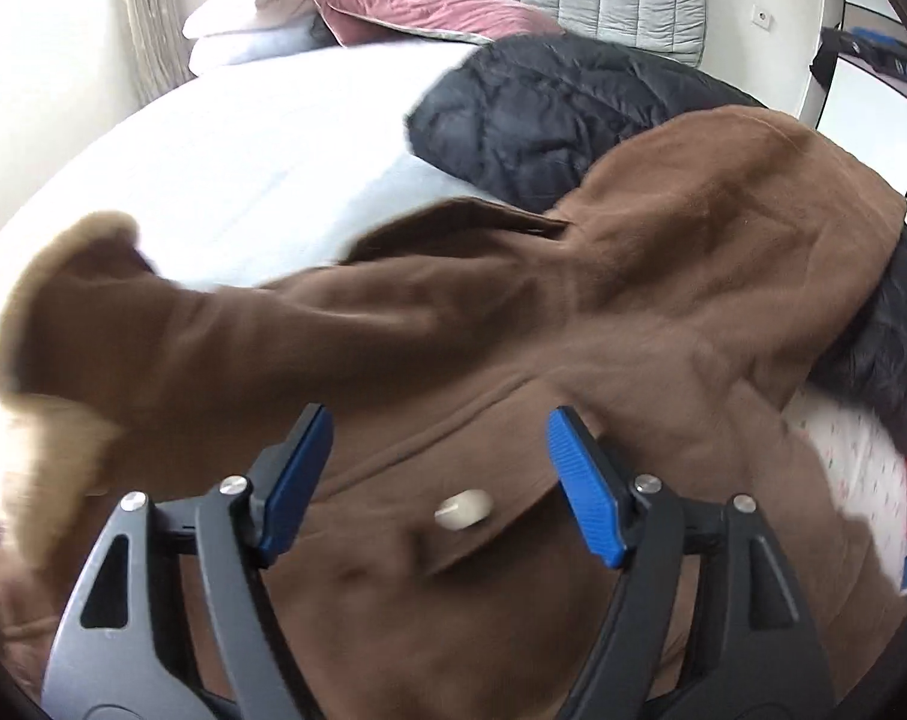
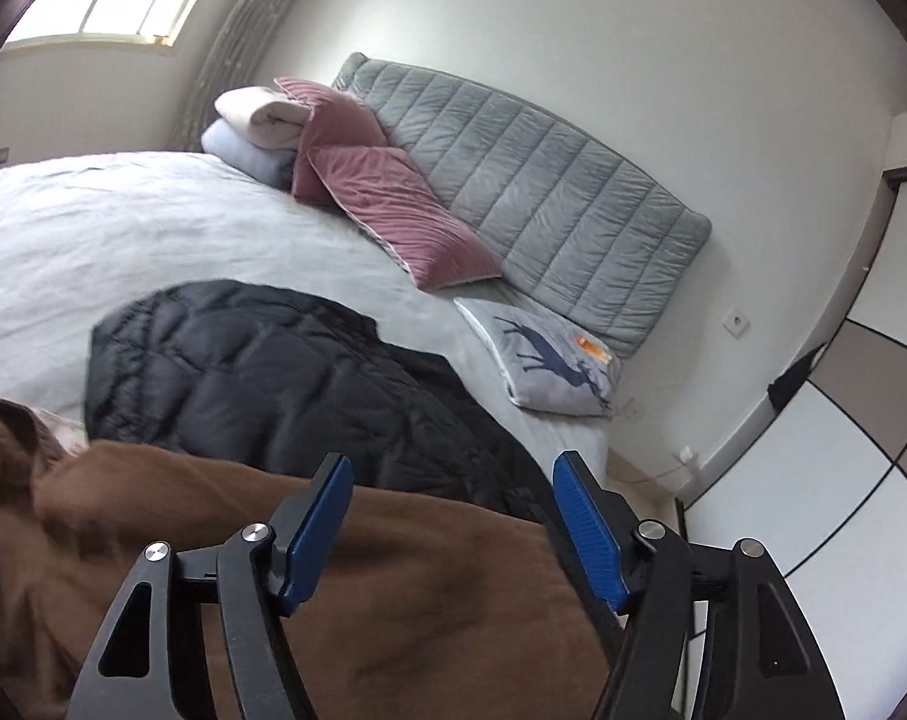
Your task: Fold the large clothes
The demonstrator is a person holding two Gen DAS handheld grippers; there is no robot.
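1. Left wrist view: the left tongs (image 1: 440, 432) are being held spread, nothing pinched, above the brown coat (image 1: 513, 324), which is lying on the bed (image 1: 243, 168) partly over a black quilted jacket (image 1: 543, 114).
2. Right wrist view: the right tongs (image 2: 453, 480) are being held spread and empty over the brown coat (image 2: 393, 576), beside the black quilted jacket (image 2: 261, 372).

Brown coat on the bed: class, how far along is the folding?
Done: the brown coat lies spread on the bed, one sleeve swung across. In hand: nothing; the left gripper and right gripper are both open above it. Left: finishing its folds, then the black jacket, still unfolded.
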